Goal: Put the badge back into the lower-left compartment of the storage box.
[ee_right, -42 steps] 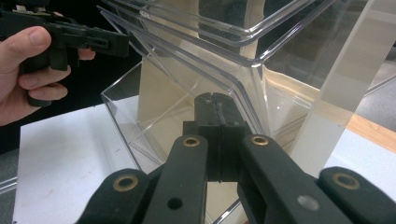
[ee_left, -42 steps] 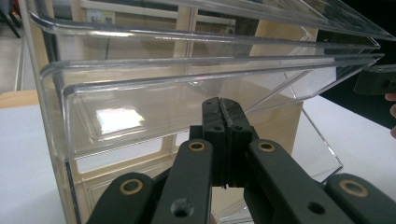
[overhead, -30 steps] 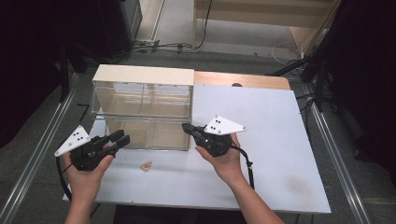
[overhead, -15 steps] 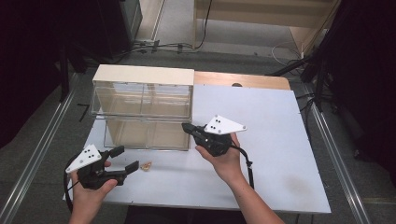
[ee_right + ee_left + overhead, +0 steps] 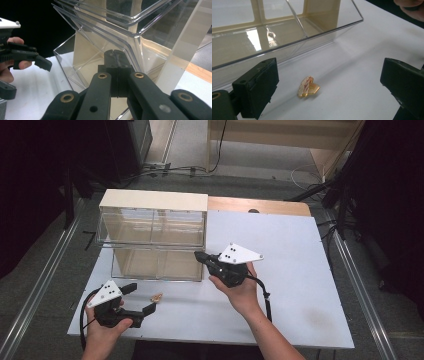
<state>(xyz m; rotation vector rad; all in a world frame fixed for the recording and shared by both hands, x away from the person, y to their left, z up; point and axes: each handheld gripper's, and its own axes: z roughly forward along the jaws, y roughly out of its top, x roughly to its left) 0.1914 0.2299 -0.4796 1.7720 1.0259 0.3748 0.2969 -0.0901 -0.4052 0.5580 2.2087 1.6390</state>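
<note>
A: Left gripper pos.?
B: Near-left corner of the desk, held low in the left hand, grey plate on top, cable looping to the desk edge. Jaws released, spread wide, pointing right toward a small object.

A: Object ID?
B: Small heart-shaped piece, gold-coloured w/ pinkish-white top side; material can't be told. Lies flat on the white desk, just in front of the clear drawer cabinet. In the left gripper view it sits between the two black jaws but ahead of them, touching neither. In the high view it's a small tan speck just beside the far jaw tip.

A: Right gripper?
B: Held in the right hand, palm under the body, forearm entering from the bottom edge. Points left at the cabinet's lower right front corner. Jaws clenched, tips pressed together; nothing seen between them. Tips sit at the clear drawer's edge; contact can't be told.

A: Cabinet details?
B: Clear plastic drawers in two tiers, beige top and back, standing at the desk's far-left part.
</note>
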